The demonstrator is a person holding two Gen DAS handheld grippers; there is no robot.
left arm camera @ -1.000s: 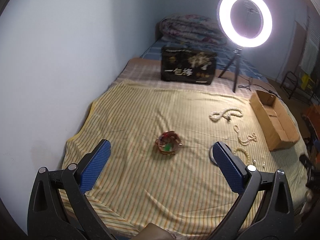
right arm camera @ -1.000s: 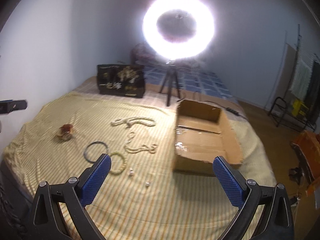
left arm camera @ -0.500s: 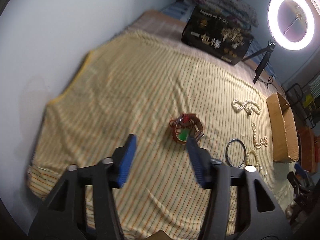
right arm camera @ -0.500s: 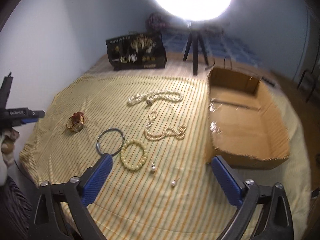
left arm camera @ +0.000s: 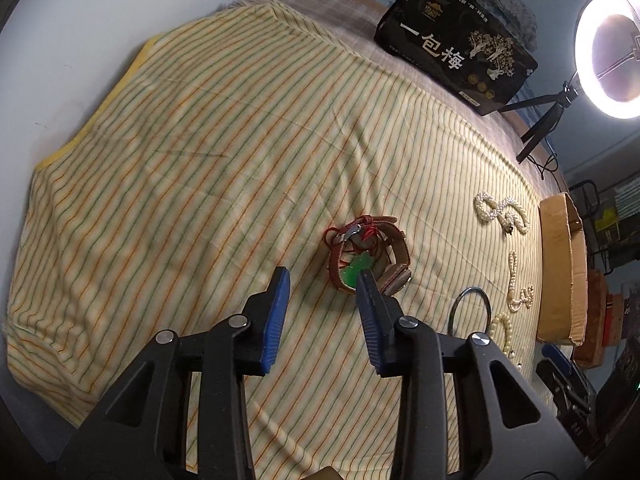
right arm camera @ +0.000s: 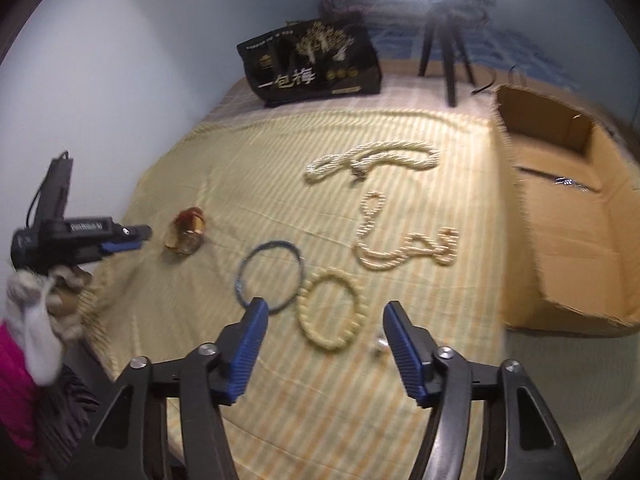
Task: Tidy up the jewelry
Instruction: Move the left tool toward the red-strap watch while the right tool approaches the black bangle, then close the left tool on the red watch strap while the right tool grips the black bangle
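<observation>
A brown leather watch with red cord and a green pendant [left arm camera: 366, 254] lies on the striped cloth; it also shows in the right wrist view [right arm camera: 186, 233]. My left gripper [left arm camera: 323, 276] is open and empty, just short of it, its right finger beside the pendant. My right gripper [right arm camera: 323, 308] is open and empty above a cream bead bracelet [right arm camera: 329, 314]. A blue-grey ring bangle [right arm camera: 269, 275] lies left of it. A small pearl earring [right arm camera: 380, 343] sits by the right finger. Two cream bead necklaces [right arm camera: 370, 160] [right arm camera: 400, 240] lie farther back.
An open cardboard box [right arm camera: 568, 216] stands at the right on the bed. A black printed box [right arm camera: 312, 66] and a ring light on a tripod [right arm camera: 444, 36] stand at the back. A wall runs along the left.
Both grippers have moved forward and down toward the cloth. The left jaws have narrowed and come up to the watch. The right jaws have narrowed over the bead bracelet.
</observation>
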